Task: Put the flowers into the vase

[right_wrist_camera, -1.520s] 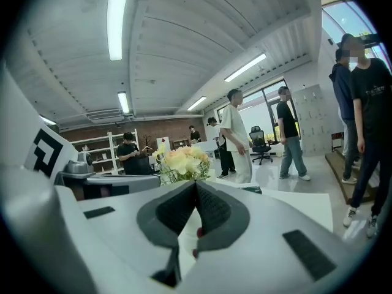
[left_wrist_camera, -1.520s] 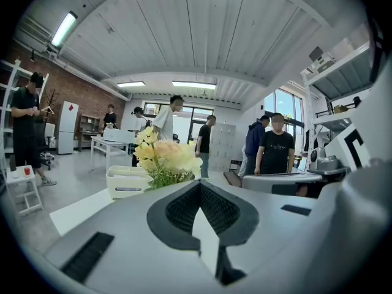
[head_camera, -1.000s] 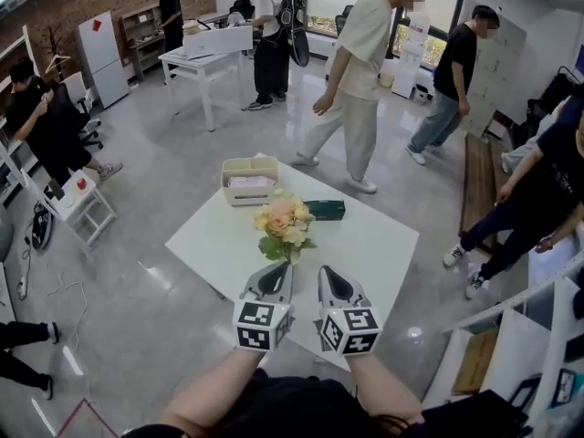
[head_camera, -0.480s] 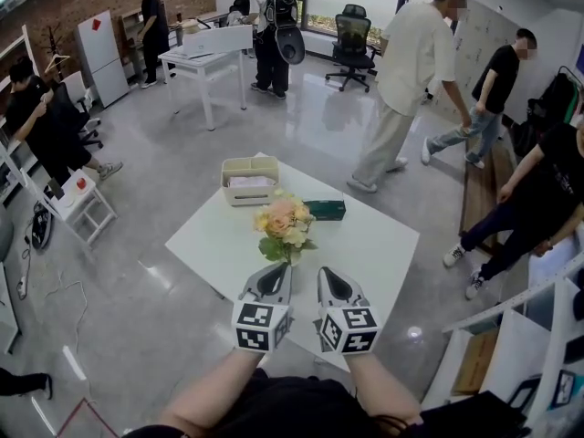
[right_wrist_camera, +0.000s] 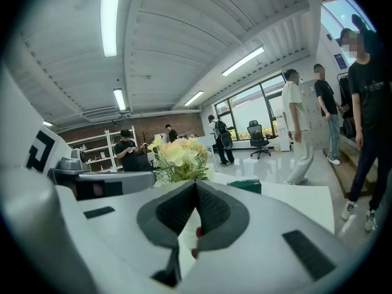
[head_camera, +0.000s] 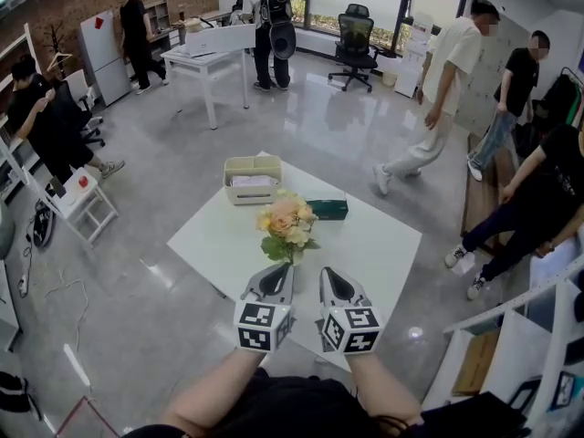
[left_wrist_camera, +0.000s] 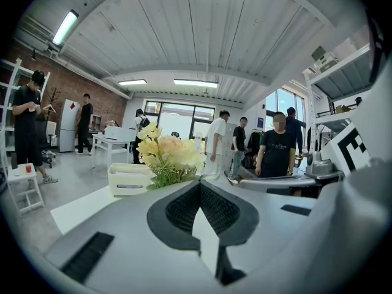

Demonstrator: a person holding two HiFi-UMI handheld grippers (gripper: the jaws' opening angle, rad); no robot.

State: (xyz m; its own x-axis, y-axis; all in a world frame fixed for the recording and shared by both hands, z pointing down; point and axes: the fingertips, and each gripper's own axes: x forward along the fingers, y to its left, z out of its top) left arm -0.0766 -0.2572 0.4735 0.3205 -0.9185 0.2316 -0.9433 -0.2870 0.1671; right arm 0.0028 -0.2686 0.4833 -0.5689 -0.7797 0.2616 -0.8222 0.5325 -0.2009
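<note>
Nearest the camera, the person's two forearms reach in from 6 o'clock, each carrying tongs with a marker cube at the back. The left tongs [head_camera: 276, 277] and the right tongs [head_camera: 333, 281] sit side by side over the near edge of the white surface [head_camera: 383, 245], close together but apart, both pointing toward 12 o'clock. In the left gripper view the two ribbed pads meet at their tips with nothing between them, so the left tongs are closed and empty. The right gripper view shows the same: pads together at the tip, closed on nothing.

Just past the tip of the left tongs, at 12 o'clock, the flowers [head_camera: 286, 223] stand upright near the middle of the surface, a pale yellow and peach bunch with green leaves below. The tongs hide their base, so what holds them cannot be made out. Neither pair of tongs touches them.

At 2 o'clock from the flowers lies a green box [head_camera: 327, 209]. At 11 o'clock, near the far corner, sits a cream basket [head_camera: 251, 179].

Beyond the surface, a person [head_camera: 438, 94] walks across the grey floor at 1 o'clock, an office chair [head_camera: 355, 42] stands at 12 o'clock, and a white desk [head_camera: 212, 51] stands at 11 o'clock.
</note>
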